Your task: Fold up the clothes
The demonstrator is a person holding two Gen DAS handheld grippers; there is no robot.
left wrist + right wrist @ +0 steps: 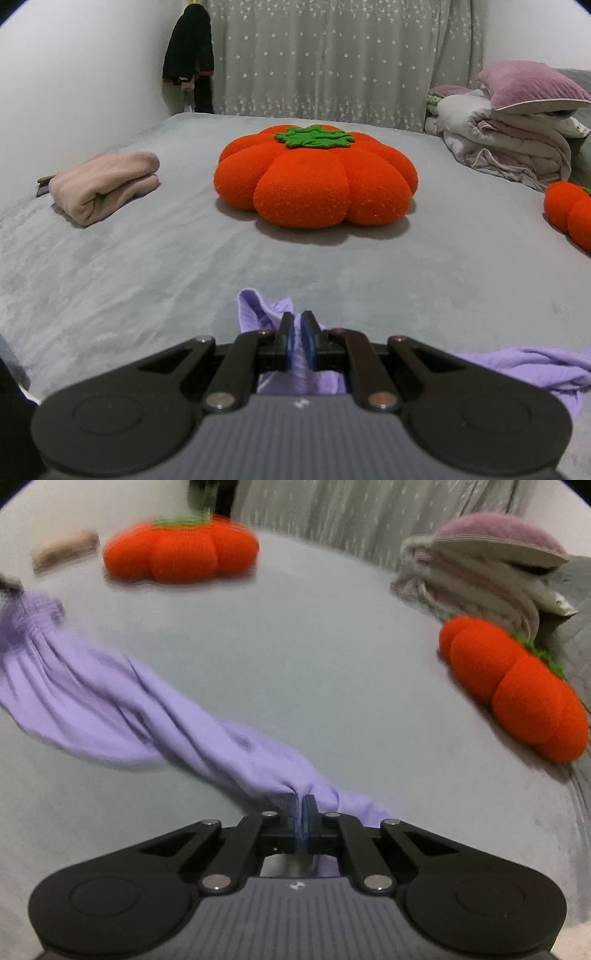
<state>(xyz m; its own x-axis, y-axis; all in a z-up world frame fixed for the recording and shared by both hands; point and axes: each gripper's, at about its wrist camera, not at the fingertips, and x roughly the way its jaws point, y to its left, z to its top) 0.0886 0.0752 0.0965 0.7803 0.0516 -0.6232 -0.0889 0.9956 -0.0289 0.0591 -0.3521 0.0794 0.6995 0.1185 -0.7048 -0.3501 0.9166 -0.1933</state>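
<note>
Lilac cloth, the purple garment (122, 709), sags in a twisted band over the grey bed (147, 266) between both tools, the left gripper (295, 334) and the right gripper (300, 812) each pinched tight on a bunched end, apparently to lift and spread it for folding.

Lilac cloth (122, 709) in my black grippers: left (295, 320), right (300, 802), blue pads (306, 341). Bed cover (147, 258) plain grey. Pumpkin cushion (314, 177) orange-red, green leaf top; second one (517, 686) same colours. Folded garment (103, 181) pale pink. Curtain (332, 55) grey, white stars. Pillow (524, 85) mauve. Hanging clothes (190, 48) black.
</note>
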